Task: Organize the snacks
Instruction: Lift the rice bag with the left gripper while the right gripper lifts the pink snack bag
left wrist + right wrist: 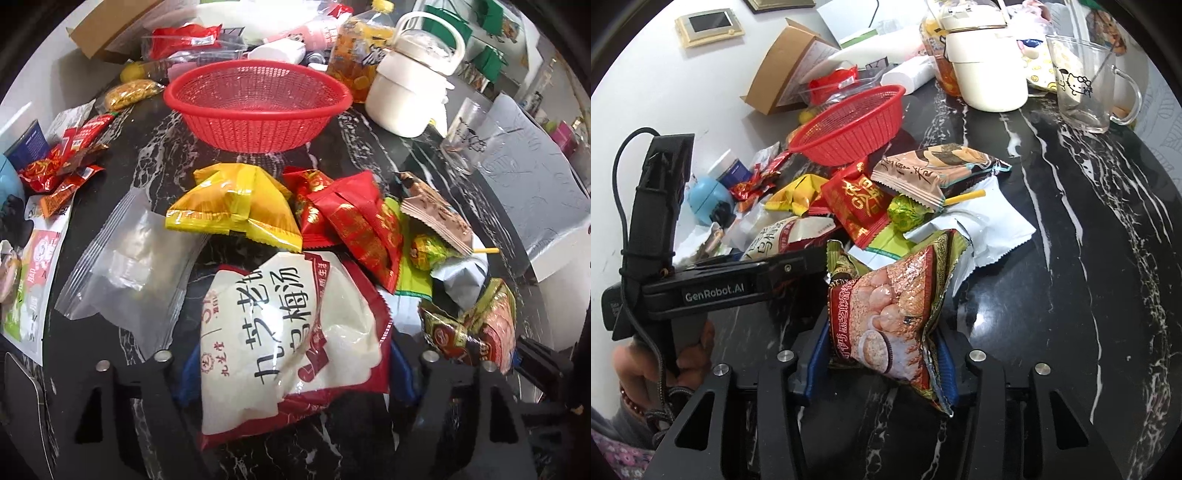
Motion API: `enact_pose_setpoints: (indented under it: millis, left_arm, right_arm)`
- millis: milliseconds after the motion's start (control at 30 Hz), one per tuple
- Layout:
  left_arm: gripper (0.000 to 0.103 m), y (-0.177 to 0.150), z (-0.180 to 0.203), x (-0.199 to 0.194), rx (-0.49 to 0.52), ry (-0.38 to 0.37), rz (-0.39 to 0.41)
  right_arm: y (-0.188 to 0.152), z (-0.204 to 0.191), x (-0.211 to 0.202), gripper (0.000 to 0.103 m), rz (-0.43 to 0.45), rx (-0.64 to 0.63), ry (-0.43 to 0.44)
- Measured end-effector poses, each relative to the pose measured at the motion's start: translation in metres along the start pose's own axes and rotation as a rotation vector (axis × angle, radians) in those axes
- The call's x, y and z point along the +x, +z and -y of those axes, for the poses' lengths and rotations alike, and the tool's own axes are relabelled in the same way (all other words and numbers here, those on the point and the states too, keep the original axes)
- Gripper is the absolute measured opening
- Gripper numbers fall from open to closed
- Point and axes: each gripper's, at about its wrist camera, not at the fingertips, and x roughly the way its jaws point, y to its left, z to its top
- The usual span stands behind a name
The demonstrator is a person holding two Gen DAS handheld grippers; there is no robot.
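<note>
My left gripper (291, 373) is shut on a white and red powder packet (280, 339) with large Chinese characters, near the table's front. My right gripper (882, 354) is shut on a crinkled red and brown snack bag (890, 314); that bag also shows in the left wrist view (476, 328). An empty red basket (258, 107) stands beyond a pile of snacks: a yellow packet (232, 203), red packets (354, 218) and a brown wafer packet (436, 214). The basket shows in the right wrist view (849, 125), and the left gripper body (720, 288) lies to my left there.
A white kettle (410, 96) and a glass mug (1082, 85) stand behind the pile on the black marble table (1071, 258). A clear zip bag (125, 266) lies left. More red sachets (62, 162), a cardboard box (786, 74) and bottles crowd the back and left.
</note>
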Motion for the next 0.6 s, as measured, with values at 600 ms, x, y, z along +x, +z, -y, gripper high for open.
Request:
enact_pose_setpoints:
  millis: [600]
  left_arm:
    - [0.074,-0.024,0.001,-0.058,-0.016,-0.077,0.059]
  right_arm:
    - [-0.003,-0.019,-0.026,0.047,0.038,-0.024,0.027]
